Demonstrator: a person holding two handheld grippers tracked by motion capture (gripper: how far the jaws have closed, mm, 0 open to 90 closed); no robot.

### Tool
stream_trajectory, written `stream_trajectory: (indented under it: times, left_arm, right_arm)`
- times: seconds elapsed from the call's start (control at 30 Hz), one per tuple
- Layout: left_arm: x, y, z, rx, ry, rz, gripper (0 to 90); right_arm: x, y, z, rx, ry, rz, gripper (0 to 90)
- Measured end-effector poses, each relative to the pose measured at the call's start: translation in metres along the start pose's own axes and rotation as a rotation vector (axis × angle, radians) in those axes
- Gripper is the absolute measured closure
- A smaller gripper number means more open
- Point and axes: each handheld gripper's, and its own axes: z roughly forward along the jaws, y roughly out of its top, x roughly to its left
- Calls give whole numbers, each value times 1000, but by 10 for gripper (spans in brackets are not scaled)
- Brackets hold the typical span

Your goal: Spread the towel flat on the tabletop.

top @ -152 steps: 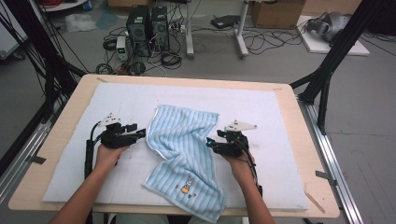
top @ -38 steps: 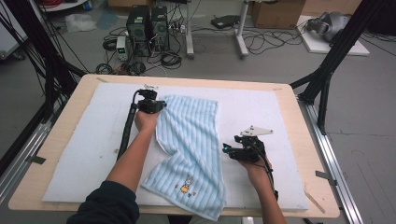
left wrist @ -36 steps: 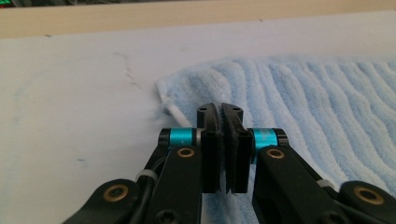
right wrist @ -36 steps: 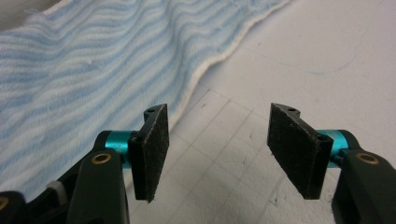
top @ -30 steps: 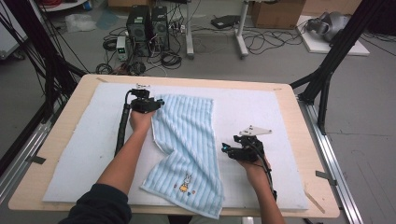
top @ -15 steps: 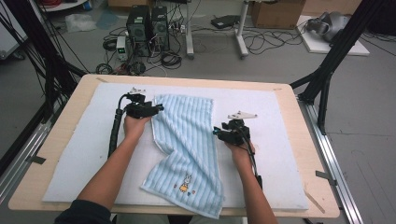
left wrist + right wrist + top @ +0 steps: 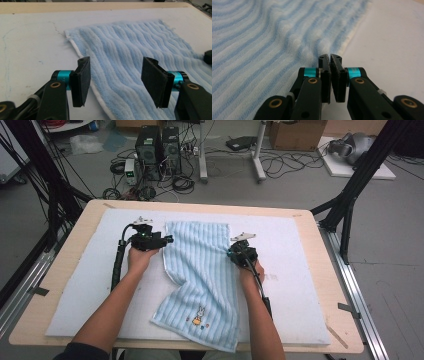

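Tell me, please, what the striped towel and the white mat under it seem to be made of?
The towel looks like soft terry cotton: fuzzy ribbed pile in blue and white stripes, with a stitched white hem. The mat looks like matte white foam or felt sheet, faintly scuffed; which one is hard to tell. It lies on a pale wooden table.

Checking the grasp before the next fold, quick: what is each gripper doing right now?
Left gripper: open, jaws astride the left edge of the light blue striped terry towel, not pinching it.
Right gripper: jaws just closed at the towel's right edge; cloth between them cannot be told.

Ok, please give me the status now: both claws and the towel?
Left claw open above towel left edge, jaws just opened wider. Right claw just closed, shut at towel's right edge; pinch of cloth unclear. Nothing in the way.
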Motion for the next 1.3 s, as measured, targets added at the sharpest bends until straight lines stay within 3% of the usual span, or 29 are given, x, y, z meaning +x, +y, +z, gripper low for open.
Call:
stream_trajectory:
  times: [0.1, 0.17, 0.2, 0.27, 0.33, 0.43, 0.53, 0.63, 0.7, 0.8, 0.87, 1.0, 1.03, 1.13, 1.2, 1.23, 1.27, 1.3]
  left_arm:
    - [-6, -1, -1, 11, -51, 26, 411]
    - [-11, -4, -3, -13, -58, 39, 416]
    - [-12, -5, -3, -13, -61, 39, 422]
    - [-12, -9, -4, 3, -72, 39, 422]
    - [-11, -15, -3, 24, -90, 33, 427]
    - [-16, -20, 2, 97, -123, 35, 420]
    - [-26, -23, 9, 146, -130, 83, 401]
    - [-35, -27, 16, 184, -82, 139, 357]
    - [-38, -27, 18, 175, -72, 144, 332]
    - [-42, -27, 17, 162, -125, 130, 396]
    - [-47, -26, 15, 149, -142, 135, 407]
    - [-51, -29, 7, 70, -184, 86, 434]
    - [-52, -31, 7, 77, -188, 94, 435]
    - [-57, -36, 13, 167, -169, 163, 445]
    - [-59, -38, 14, 171, -128, 216, 543]
    - [-59, -37, 14, 165, -116, 234, 651]
    - [-57, -37, 14, 153, -116, 224, 783]
    - [-55, -36, 15, 143, -83, 230, 830]
  right_arm:
    - [-13, -1, 0, -5, -97, 27, 870]
    - [-25, -4, -2, -15, -166, 62, 870]
    - [-32, -5, -3, -20, -176, 87, 868]
    - [-42, -9, -5, -23, -151, 154, 838]
    - [-46, -10, -8, -36, -99, 178, 759]
    - [-45, -10, -15, -61, -60, 163, 629]
    - [-44, -10, -26, -75, -40, 152, 544]
    - [-41, -14, -40, -111, -13, 127, 505]
    - [-39, -18, -50, -132, 19, 105, 490]
    - [-36, -21, -62, -111, 77, 98, 432]
    - [-30, -26, -73, -150, 107, 80, 446]
    - [-20, -37, -84, -151, 131, 59, 449]
    - [-19, -42, -86, -165, 142, 55, 444]
    - [-16, -49, -86, -155, 139, 40, 446]
    - [-18, -50, -84, -142, 142, 47, 456]
    - [-18, -50, -83, -135, 131, 44, 454]
    - [-19, -50, -82, -124, 122, 35, 448]
    - [-19, -51, -81, -113, 126, 43, 439]
